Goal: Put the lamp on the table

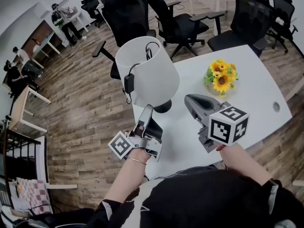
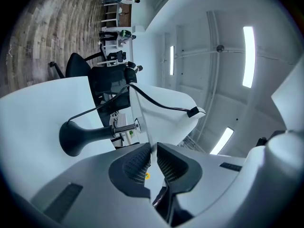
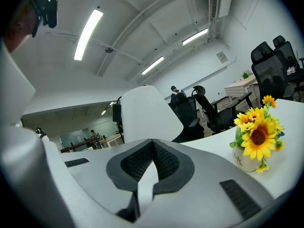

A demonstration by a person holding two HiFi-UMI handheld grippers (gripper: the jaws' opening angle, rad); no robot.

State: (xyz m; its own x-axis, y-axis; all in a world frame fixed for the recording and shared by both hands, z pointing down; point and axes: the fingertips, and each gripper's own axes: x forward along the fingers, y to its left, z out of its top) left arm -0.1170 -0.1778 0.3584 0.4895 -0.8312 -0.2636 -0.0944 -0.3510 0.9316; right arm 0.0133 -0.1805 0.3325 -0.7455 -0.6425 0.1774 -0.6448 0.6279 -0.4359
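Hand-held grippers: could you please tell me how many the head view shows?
2. The left hand-held gripper is shut on the lamp shade at its rim; the right hand-held gripper, shut and empty, hovers over the table.

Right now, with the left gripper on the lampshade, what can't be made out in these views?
Lamp base: head view, mostly hidden by the lampshade; whether it sits flat on the table is unclear.
Flower pot print: right gripper view, too small to read fully.
Round dark spot near the table's right edge: head view, too small to identify.
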